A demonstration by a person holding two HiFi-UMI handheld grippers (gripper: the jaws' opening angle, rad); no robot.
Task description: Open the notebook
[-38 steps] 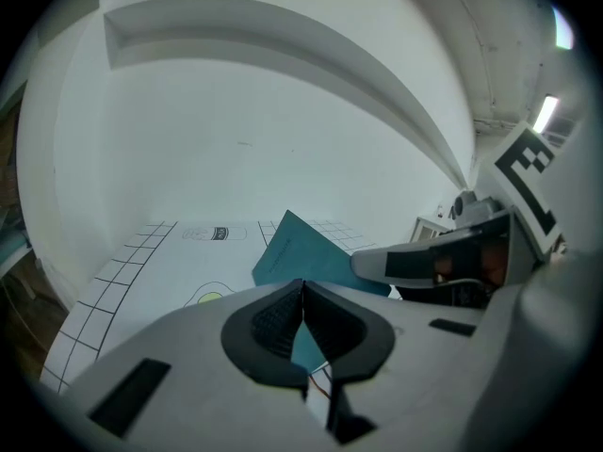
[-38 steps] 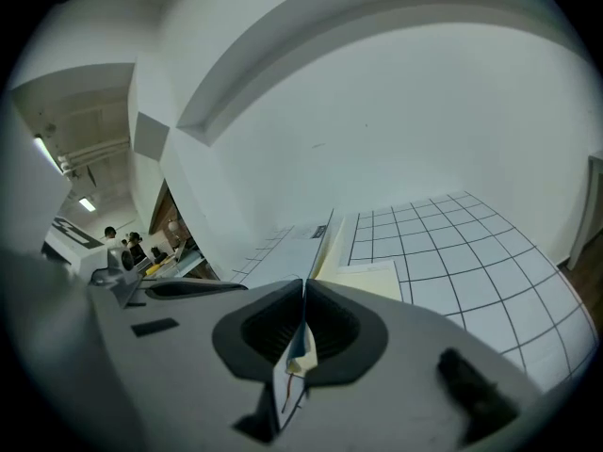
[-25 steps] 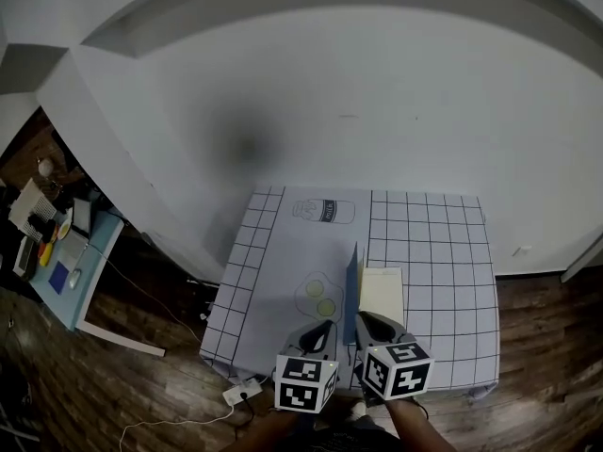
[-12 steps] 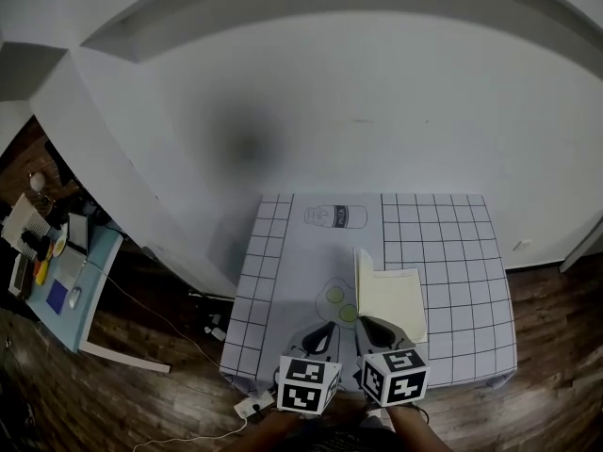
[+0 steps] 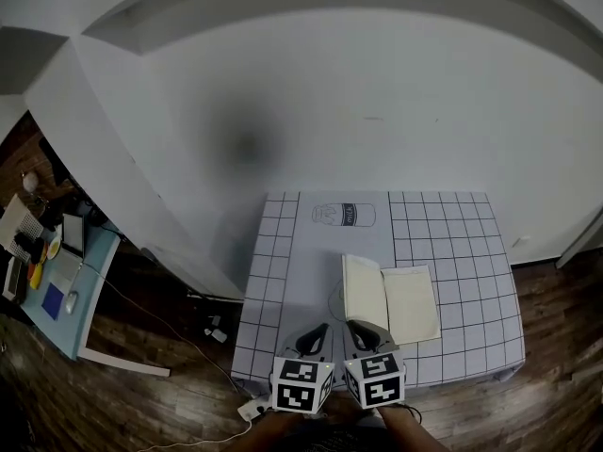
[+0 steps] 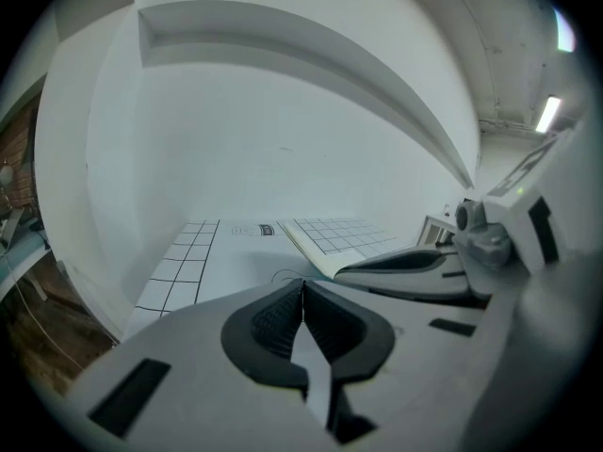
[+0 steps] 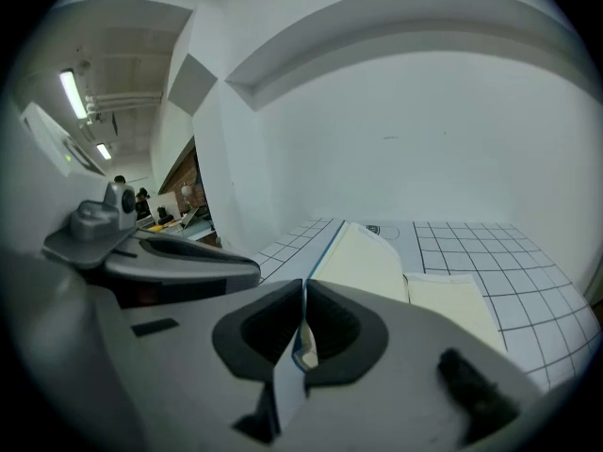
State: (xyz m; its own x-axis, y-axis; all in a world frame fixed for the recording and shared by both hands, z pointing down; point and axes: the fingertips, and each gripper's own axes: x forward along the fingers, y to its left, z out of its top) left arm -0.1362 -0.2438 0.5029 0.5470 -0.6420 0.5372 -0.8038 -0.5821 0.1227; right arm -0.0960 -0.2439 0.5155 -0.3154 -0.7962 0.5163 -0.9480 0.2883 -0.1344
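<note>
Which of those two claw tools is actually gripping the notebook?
The right gripper: its jaws are pinched on the blue-edged cover of the open notebook. The left gripper is also shut, but with nothing between its jaws.

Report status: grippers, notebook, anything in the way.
Right gripper shut on the cover edge of the notebook. Left gripper shut, empty. Notebook open on the grid mat, pages showing. Nothing in the way.

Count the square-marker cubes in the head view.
2. The left cube sits on the left gripper at the table's near edge; the right cube sits on the right gripper beside it, near the open notebook. None seems hidden.
</note>
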